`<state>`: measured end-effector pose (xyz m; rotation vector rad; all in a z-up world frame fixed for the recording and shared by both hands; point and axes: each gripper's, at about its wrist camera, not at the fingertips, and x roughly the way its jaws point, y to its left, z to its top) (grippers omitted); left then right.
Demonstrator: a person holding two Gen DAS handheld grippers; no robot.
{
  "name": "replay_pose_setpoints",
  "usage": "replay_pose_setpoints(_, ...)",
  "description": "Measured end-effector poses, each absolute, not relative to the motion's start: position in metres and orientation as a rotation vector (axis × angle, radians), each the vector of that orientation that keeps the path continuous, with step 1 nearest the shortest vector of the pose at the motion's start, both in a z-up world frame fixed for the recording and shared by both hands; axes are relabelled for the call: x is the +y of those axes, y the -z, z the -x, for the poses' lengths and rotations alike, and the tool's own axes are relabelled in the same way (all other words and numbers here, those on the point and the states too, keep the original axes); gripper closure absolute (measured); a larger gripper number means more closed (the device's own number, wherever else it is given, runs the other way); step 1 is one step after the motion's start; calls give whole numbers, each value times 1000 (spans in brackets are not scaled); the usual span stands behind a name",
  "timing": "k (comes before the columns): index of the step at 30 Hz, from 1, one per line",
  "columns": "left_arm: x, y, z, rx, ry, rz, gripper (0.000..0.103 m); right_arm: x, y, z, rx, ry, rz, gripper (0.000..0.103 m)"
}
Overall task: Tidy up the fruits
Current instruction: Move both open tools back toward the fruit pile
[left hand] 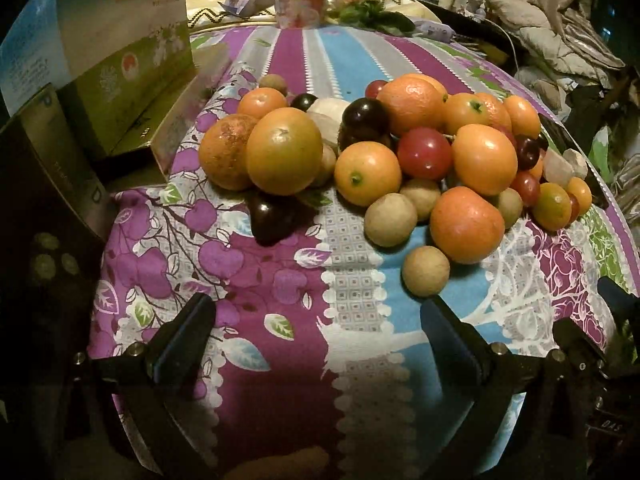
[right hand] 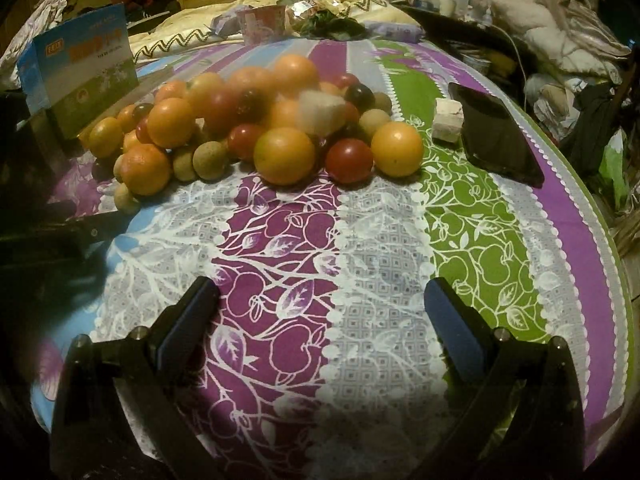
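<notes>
A heap of mixed fruit lies on the patterned cloth: oranges [left hand: 284, 150], red tomatoes [left hand: 425, 153], dark plums [left hand: 366, 116] and small tan round fruits [left hand: 426, 271]. From the right wrist view the same heap [right hand: 284, 155] sits at the upper left. My left gripper [left hand: 318, 312] stands open just short of the heap, with only cloth between its fingers. Farther back from the fruit, my right gripper [right hand: 320, 296] also stands open over bare cloth and holds nothing. A white lump [right hand: 320, 112] rests among the fruit.
A printed cardboard box [left hand: 128, 52] stands at the left, next to the heap. A dark phone [right hand: 496, 136] and a pale block [right hand: 448, 120] lie to the right. A patterned cup [left hand: 300, 6], leafy greens [left hand: 368, 12] and bedding are behind. Clutter lines the right side.
</notes>
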<state>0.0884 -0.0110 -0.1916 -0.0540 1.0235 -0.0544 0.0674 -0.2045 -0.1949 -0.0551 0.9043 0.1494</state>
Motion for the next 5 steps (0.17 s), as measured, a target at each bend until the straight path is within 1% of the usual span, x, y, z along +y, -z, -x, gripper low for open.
replay_pose_setpoints(5, -10, 192, -88, 1021, 56, 53, 0, -205, 195, -68, 903, -149, 55, 0)
